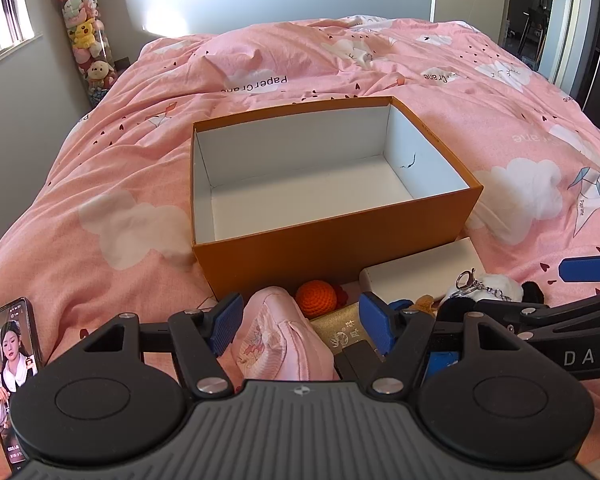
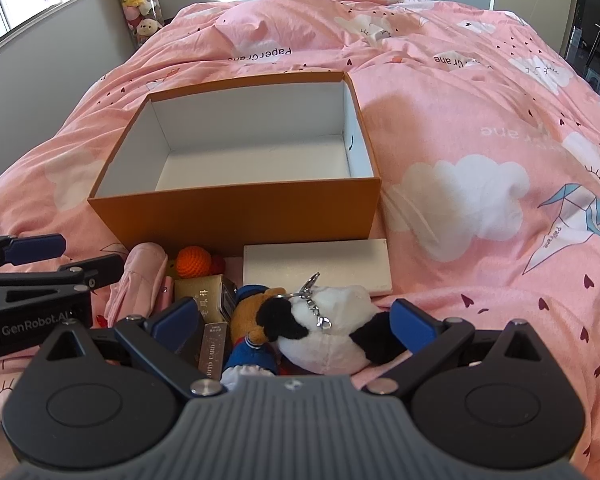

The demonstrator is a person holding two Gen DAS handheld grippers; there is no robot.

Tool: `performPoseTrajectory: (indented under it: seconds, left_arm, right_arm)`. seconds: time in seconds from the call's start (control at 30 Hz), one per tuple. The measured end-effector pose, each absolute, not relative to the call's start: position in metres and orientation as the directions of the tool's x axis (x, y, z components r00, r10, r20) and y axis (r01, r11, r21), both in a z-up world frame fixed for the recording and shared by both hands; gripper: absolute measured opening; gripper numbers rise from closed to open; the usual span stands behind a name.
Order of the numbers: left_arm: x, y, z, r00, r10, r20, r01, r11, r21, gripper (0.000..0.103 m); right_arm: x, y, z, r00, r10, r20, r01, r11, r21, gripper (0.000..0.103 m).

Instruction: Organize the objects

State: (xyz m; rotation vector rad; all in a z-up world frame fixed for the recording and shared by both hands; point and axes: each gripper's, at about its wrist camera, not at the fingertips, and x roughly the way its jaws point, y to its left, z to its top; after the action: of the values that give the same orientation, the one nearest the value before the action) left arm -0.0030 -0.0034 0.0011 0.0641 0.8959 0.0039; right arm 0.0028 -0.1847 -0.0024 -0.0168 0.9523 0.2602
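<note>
An open orange box [image 1: 340, 240] [image 2: 240, 212] with a white, empty inside sits on the pink bed. In front of it lie a pink pouch [image 1: 276, 340] [image 2: 140, 280], an orange crochet ball [image 1: 317, 298] [image 2: 194, 262], a gold box [image 1: 340, 330] [image 2: 202, 290], a white box [image 1: 420, 270] [image 2: 316, 264] and a panda plush with a keychain [image 1: 488, 286] [image 2: 328, 336]. My left gripper [image 1: 300, 326] is open, its fingers on either side of the pouch. My right gripper [image 2: 296, 320] is open around the panda plush and a brown plush [image 2: 252, 312].
A phone [image 1: 10, 368] with its screen lit lies on the bed at the left. A clear tube of plush toys [image 1: 84, 36] stands in the far left corner by a window. A doorway [image 1: 540, 12] opens at the far right.
</note>
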Motion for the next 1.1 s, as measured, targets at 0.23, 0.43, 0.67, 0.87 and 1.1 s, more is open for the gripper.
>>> performPoseTrajectory:
  seconds: [0.23, 0.43, 0.67, 0.87, 1.1]
  left_arm:
    - [0.002, 0.008, -0.001, 0.605, 0.017, -0.796, 0.016, 0.999, 0.033, 0.078]
    - [0.009, 0.026, -0.004, 0.57, 0.012, -0.822, -0.015, 1.0, 0.004, 0.07]
    - [0.02, 0.043, -0.013, 0.499, -0.027, -0.866, -0.027, 0.999, -0.047, 0.053]
    - [0.027, 0.062, -0.025, 0.443, -0.048, -0.895, -0.076, 0.993, -0.091, 0.051]
    - [0.039, 0.054, -0.038, 0.41, -0.099, -0.907, -0.079, 0.986, -0.143, 0.058]
  right_arm:
    - [0.007, -0.183, -0.006, 0.53, 0.224, -0.818, -0.233, 0.966, 0.114, 0.102]
    - [0.017, -0.183, -0.008, 0.494, 0.263, -0.829, -0.248, 0.956, 0.155, 0.089]
    - [0.034, -0.176, -0.02, 0.397, 0.329, -0.857, -0.303, 0.928, 0.217, 0.062]
    - [0.055, -0.151, -0.028, 0.311, 0.395, -0.864, -0.396, 0.881, 0.26, 0.041]
    - [0.075, -0.126, -0.047, 0.236, 0.404, -0.884, -0.453, 0.85, 0.267, 0.02]
